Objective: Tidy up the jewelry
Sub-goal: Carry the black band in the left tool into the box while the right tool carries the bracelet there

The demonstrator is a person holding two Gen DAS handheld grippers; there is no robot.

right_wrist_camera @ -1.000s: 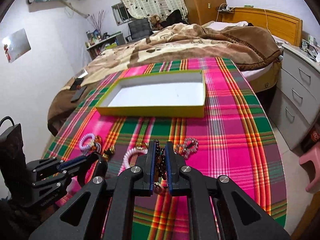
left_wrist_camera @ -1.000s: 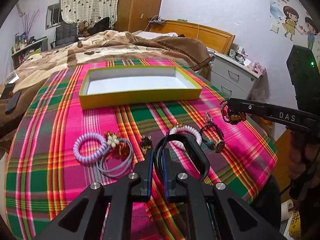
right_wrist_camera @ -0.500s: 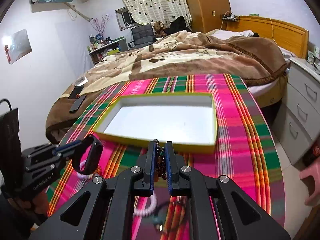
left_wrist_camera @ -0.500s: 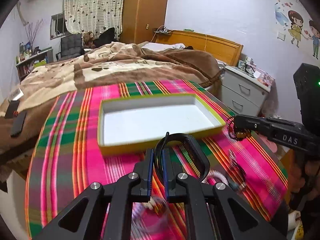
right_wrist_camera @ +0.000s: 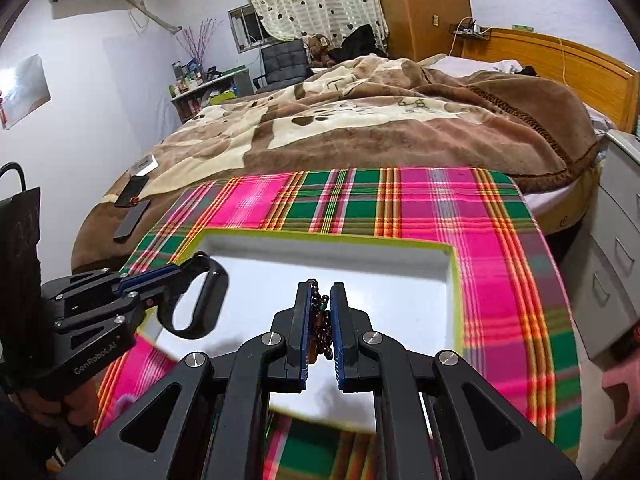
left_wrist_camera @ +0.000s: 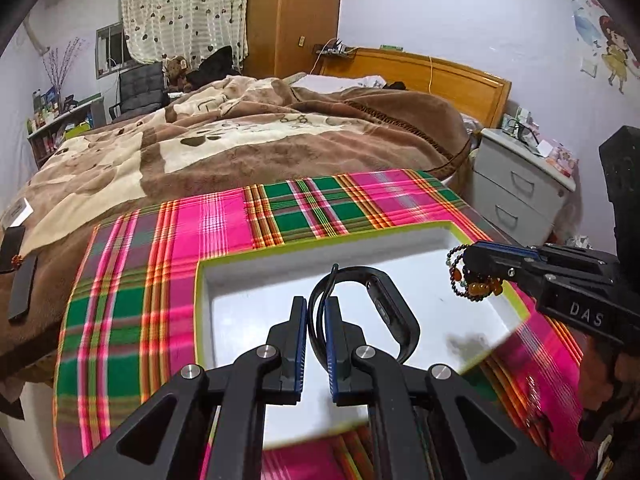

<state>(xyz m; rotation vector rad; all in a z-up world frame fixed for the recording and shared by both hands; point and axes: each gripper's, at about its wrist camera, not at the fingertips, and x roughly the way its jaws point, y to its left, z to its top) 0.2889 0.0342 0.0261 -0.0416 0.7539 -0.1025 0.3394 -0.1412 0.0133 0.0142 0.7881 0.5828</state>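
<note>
My left gripper (left_wrist_camera: 316,312) is shut on a black wristband (left_wrist_camera: 396,312) and holds it above the white inside of the yellow-rimmed box (left_wrist_camera: 248,304). It shows at the left of the right wrist view (right_wrist_camera: 188,270), with the band (right_wrist_camera: 208,300) hanging over the box's left part. My right gripper (right_wrist_camera: 321,300) is shut on a dark beaded bracelet (right_wrist_camera: 320,320) with amber beads, above the box (right_wrist_camera: 400,276). In the left wrist view it (left_wrist_camera: 466,258) reaches in from the right, the bracelet (left_wrist_camera: 472,286) dangling over the box's right side.
The box sits on a pink and green plaid tablecloth (left_wrist_camera: 152,280). A bed with a brown blanket (left_wrist_camera: 240,144) lies beyond the table. A grey drawer unit (left_wrist_camera: 520,188) stands at the right. Phones (right_wrist_camera: 130,220) lie on the blanket's left edge.
Both grippers moved forward from the jewelry pile to over the box, each keeping its item. The remaining jewelry on the cloth has dropped out of view.
</note>
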